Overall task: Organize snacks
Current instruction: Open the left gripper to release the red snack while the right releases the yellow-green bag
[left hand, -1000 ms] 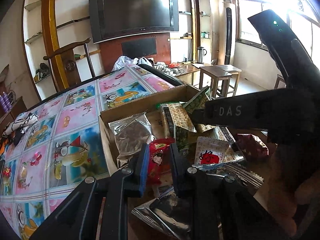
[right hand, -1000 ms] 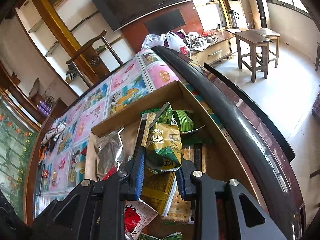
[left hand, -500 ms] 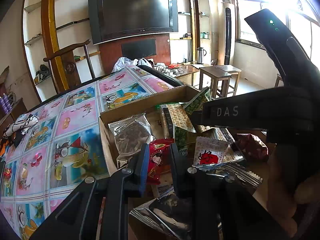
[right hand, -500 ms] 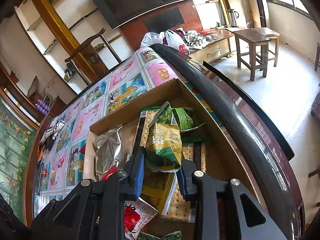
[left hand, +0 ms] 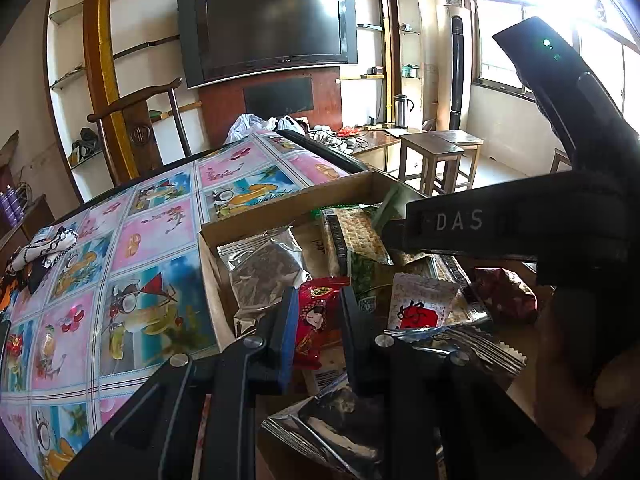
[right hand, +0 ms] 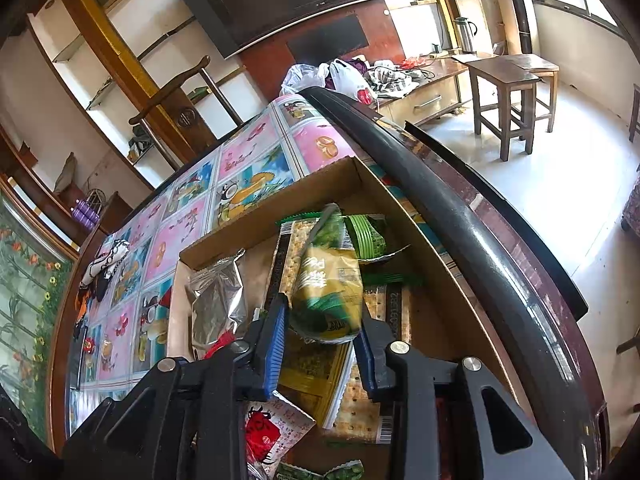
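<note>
A shallow cardboard box on the table holds several snack packets. My left gripper is shut on a small red packet with a cartoon figure, above the box's near left part. My right gripper is shut on a green and yellow pea snack bag, held over the cracker packs in the box. The right gripper's black body crosses the left wrist view. A silver foil packet lies at the box's left end.
A table with a bright cartoon cloth extends left of the box; a dark rim bounds it at the right. A beaded cloth item lies at far left. A chair and wooden stools stand beyond.
Both grippers keep their hold. The right gripper's jaws stand a little wider around the pea bag, which sits slightly lower over the box. The left gripper has barely moved.
</note>
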The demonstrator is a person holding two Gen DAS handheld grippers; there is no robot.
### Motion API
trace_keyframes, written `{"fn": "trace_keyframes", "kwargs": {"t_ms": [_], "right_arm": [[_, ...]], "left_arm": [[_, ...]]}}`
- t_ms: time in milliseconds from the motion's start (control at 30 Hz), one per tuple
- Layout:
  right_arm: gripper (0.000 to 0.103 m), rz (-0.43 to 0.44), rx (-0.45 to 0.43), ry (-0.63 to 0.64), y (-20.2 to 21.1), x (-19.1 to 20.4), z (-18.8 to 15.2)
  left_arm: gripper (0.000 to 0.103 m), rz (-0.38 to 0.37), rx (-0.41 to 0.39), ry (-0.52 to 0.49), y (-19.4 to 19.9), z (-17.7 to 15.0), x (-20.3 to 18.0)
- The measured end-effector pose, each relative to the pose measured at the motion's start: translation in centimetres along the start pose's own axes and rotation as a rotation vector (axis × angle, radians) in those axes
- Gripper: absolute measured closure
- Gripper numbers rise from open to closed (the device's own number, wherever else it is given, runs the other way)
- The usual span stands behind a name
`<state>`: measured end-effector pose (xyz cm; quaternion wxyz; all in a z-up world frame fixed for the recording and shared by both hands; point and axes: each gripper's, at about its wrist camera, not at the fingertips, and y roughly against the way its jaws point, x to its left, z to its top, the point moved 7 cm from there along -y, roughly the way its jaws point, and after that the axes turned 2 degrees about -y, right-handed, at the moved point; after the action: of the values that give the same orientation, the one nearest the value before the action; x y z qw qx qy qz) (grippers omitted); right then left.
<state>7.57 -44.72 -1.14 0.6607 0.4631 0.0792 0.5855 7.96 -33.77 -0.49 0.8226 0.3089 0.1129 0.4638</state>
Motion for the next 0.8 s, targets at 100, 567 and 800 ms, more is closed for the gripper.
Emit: {"fn": "trace_keyframes", "kwargs": {"t_ms": [100,567,800], "right_arm": [[0.070,0.000,-0.003,0.002,0.0,0.0,0.0],[0.070,0.000,0.012,0.056,-0.2,1.0,-0.6],[0.070,0.001,0.021,0.069,-0.2,1.3,-0.7]], "left_arm": [[0.083,0.000,0.000,0.000,0.0,0.0,0.0],[0.071,0.015,-0.022,-0.018,0.1,0.0,0.1],[0.062,0.016,-0.023,-0.016,0.1,0.1,-0.1]]}}
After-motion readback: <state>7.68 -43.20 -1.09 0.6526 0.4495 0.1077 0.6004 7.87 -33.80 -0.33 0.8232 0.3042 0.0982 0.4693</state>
